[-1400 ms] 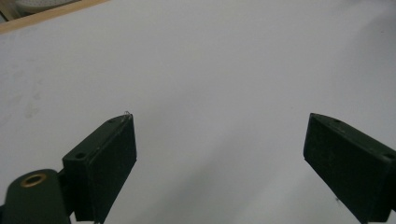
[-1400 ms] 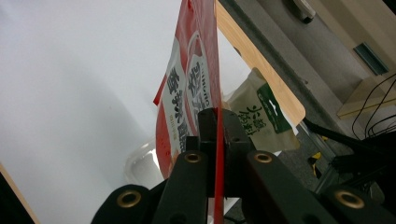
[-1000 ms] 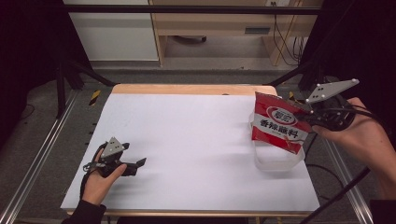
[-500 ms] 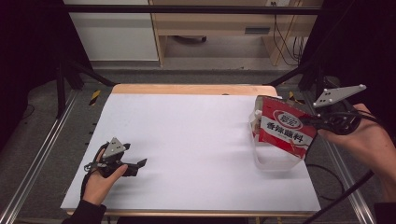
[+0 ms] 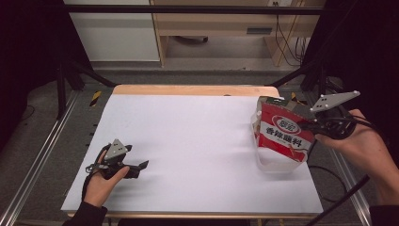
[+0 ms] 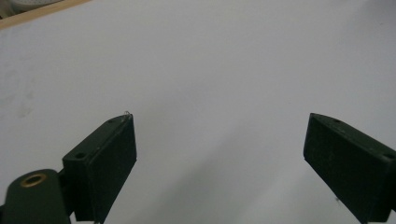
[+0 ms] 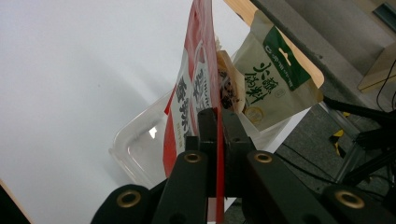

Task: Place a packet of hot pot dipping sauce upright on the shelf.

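A red snack packet (image 5: 284, 132) hangs upright over a clear plastic container (image 5: 277, 164) at the table's right side, its lower edge inside the container. My right gripper (image 5: 310, 126) is shut on the packet's right edge. In the right gripper view the jaws (image 7: 217, 116) pinch the red packet (image 7: 187, 102) edge-on, with the container (image 7: 135, 149) below. A green-and-beige packet (image 7: 268, 79) and a brownish one (image 7: 229, 79) stand behind it. My left gripper (image 5: 141, 165) rests open at the near left, with bare white tabletop between its jaws (image 6: 219, 140).
The white table surface (image 5: 197, 141) is bare between the two hands. A wooden strip (image 5: 188, 89) runs along the far edge. Metal frame rails (image 5: 42, 155) flank the table, and cables trail off to the right.
My right gripper has shifted a little right and down with the red packet, which now sits lower in the container. The left gripper has stayed put.
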A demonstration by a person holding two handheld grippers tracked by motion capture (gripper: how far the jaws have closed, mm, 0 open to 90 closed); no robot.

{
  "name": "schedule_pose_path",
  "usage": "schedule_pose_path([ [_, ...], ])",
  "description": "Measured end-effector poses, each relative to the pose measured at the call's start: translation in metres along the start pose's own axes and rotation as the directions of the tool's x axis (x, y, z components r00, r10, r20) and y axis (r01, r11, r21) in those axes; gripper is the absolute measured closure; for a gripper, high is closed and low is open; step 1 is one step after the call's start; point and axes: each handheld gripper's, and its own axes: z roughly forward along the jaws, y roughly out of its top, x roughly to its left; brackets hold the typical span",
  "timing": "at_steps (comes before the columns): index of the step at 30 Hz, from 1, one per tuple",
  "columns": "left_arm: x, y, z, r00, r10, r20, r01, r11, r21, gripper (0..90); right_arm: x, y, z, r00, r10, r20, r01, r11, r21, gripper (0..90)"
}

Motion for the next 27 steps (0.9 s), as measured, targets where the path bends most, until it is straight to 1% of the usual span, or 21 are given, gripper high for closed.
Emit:
schedule_pose_path([
  [7,0.000,0.000,0.000,1.0000,0.002,0.000,-0.002,1.0000,0.002,9.4,0.001,-0.005,0.018,0.9997,0.009,-0.023,-0.009,1.000,0.016,89.9],
  [10,0.000,0.000,0.000,1.0000,0.003,0.000,-0.003,1.0000,0.001,9.5,0.001,-0.007,0.022,0.9995,0.018,-0.027,-0.017,1.000,0.022,89.8],
  [15,-0.001,0.000,0.000,1.0000,0.008,0.003,-0.008,1.0000,0.004,9.5,-0.001,-0.010,0.023,0.9993,0.023,-0.030,-0.022,0.999,0.028,89.7],
  [20,-0.001,0.000,0.001,0.9999,0.011,0.004,-0.011,0.9999,0.004,9.5,-0.003,-0.012,0.023,0.9995,0.020,-0.025,-0.019,0.998,0.053,89.5],
  [25,-0.001,0.000,0.000,0.9999,0.011,0.004,-0.011,0.9999,0.004,9.5,-0.004,-0.014,0.023,0.9993,0.030,-0.024,-0.028,0.997,0.074,89.5],
  [27,-0.001,0.000,0.001,0.9999,0.011,0.004,-0.011,0.9999,0.004,9.4,-0.005,-0.015,0.023,0.9992,0.026,-0.030,-0.023,0.997,0.079,89.4],
])
